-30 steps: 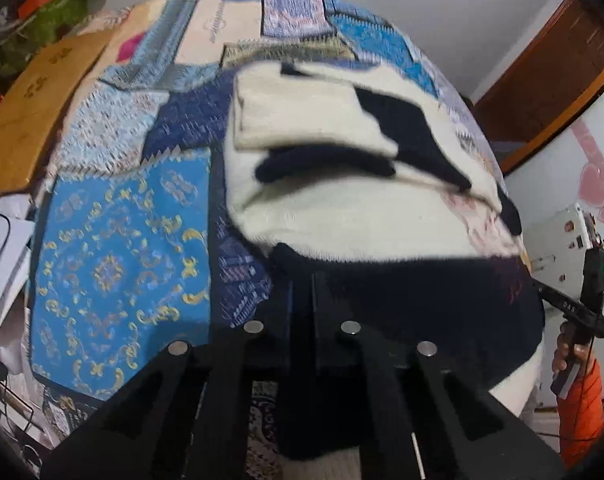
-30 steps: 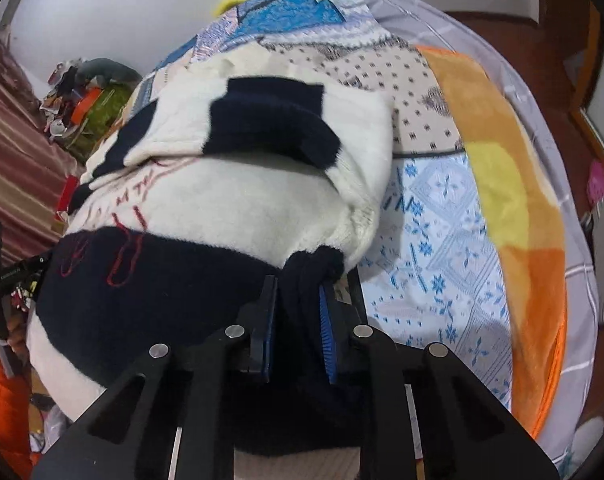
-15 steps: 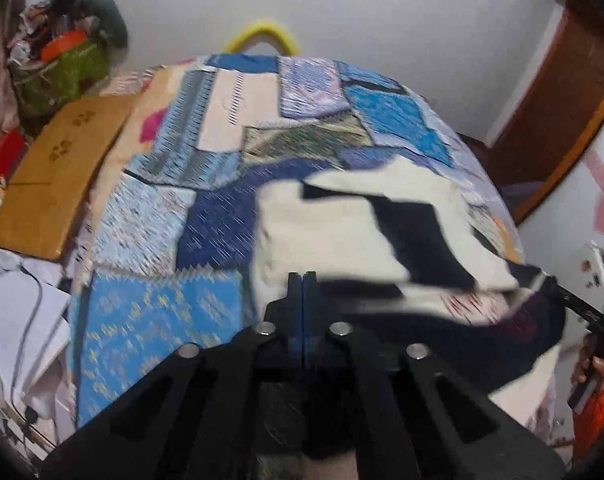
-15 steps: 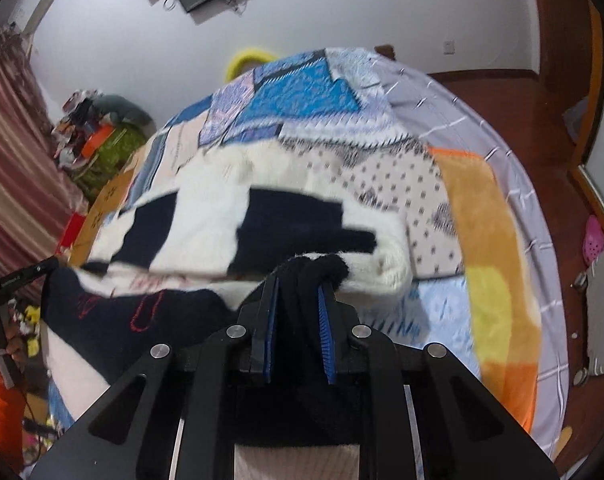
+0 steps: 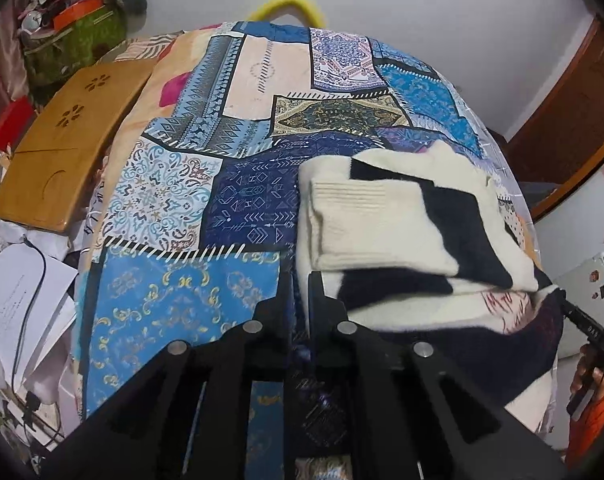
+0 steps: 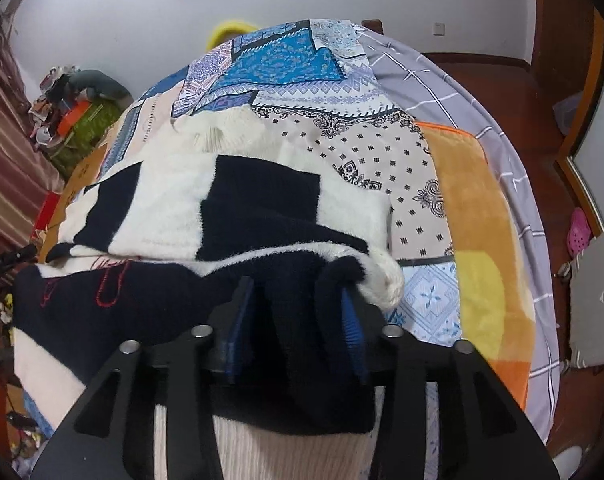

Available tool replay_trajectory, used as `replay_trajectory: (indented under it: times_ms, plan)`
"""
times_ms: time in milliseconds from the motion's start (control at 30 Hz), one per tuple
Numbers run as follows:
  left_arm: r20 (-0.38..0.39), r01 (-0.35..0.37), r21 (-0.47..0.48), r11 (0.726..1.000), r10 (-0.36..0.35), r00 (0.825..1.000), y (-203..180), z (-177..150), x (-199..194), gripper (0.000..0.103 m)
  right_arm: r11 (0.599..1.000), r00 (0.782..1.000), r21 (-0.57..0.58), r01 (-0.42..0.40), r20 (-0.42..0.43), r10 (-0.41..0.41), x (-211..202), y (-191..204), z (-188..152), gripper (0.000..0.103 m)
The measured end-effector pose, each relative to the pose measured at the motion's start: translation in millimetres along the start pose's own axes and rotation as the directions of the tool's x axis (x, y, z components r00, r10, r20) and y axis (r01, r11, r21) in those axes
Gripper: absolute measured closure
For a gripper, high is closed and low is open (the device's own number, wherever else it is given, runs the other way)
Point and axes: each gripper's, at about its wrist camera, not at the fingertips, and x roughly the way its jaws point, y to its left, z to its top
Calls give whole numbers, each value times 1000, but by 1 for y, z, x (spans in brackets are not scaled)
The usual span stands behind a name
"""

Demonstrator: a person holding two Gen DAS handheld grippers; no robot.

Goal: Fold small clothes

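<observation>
A cream and navy knitted sweater (image 5: 382, 220) lies on the bed with its sleeves folded across the body. Its navy hem is raised toward the chest. My left gripper (image 5: 300, 284) is at the sweater's left edge. Its jaws are only starting to part, a narrow slit with the hem corner still pinched in it. In the right wrist view the sweater (image 6: 174, 208) fills the left half. My right gripper (image 6: 298, 300) is opening, blue pads well apart. The bunched navy hem (image 6: 302, 320) lies loose between them.
A patchwork bedspread (image 5: 182, 200) covers the bed, with an orange blanket (image 6: 474, 200) on its right side. A wooden lap tray (image 5: 62, 140) and loose papers (image 5: 18, 300) lie off the left edge. Bags are piled in the far left corner (image 5: 74, 36). Wooden floor (image 6: 502, 80) lies to the right.
Both grippers carried the navy hem up and forward over the sweater body. The right jaws, shut on the hem before, have spread wide. The left jaws show a thin slit again.
</observation>
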Motion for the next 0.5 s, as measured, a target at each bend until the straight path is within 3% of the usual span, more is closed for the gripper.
replay_trajectory:
  times_ms: [100, 133, 200, 400, 500]
  plan:
    - [13, 5, 13, 1000, -5, 1000, -2, -6, -13, 72, 1000, 1000, 1, 17, 9, -17, -11, -1, -3, 41]
    - [20, 7, 15, 1000, -7, 1000, -3, -8, -18, 60, 1000, 999, -3, 31, 15, -31, -14, -1, -5, 39]
    - [34, 11, 17, 1000, -11, 999, -5, -13, -28, 50, 998, 998, -14, 56, 28, -56, -21, -1, -9, 35]
    - [7, 9, 16, 1000, -9, 1000, -17, -30, -39, 40, 998, 998, 13, 56, -2, -56, -30, -9, -26, 35]
    - [-35, 55, -2, 998, -56, 998, -20, -44, -37, 40, 998, 998, 13, 55, -26, -54, -31, -9, -37, 35]
